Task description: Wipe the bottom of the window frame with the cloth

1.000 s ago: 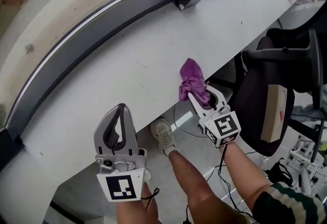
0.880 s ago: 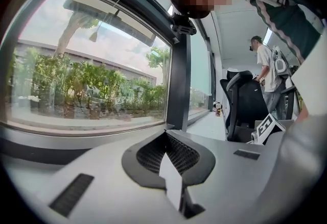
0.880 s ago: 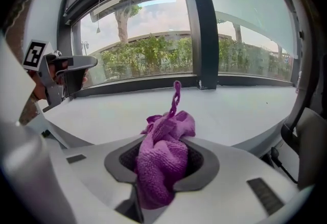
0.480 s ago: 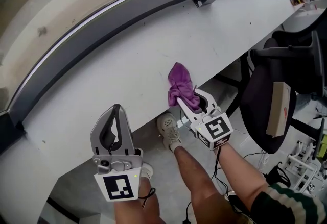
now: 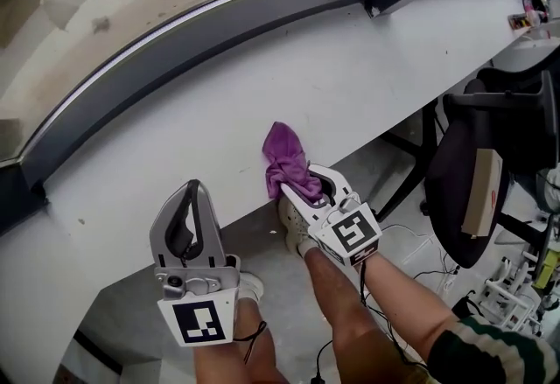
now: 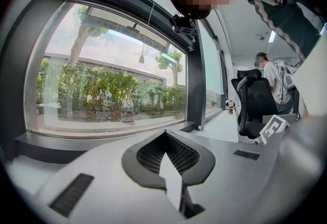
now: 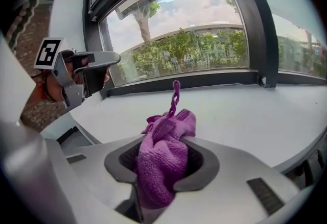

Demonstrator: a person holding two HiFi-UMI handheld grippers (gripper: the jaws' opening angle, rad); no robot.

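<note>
We hold the cloth [image 5: 284, 159] pinched in the fingers of our right gripper [image 5: 302, 184] for wiping the window frame [image 5: 201, 28], with the left gripper [image 5: 192, 198] closed on nothing.

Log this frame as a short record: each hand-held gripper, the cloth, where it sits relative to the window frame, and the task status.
left hand-held gripper: shut, nothing between the jaws
right hand-held gripper: shut on the cloth
cloth: purple, bunched, over the white sill near its front edge
window frame bottom: dark grey strip along the sill's far side, apart from the cloth
task status: cloth not at the frame
</note>
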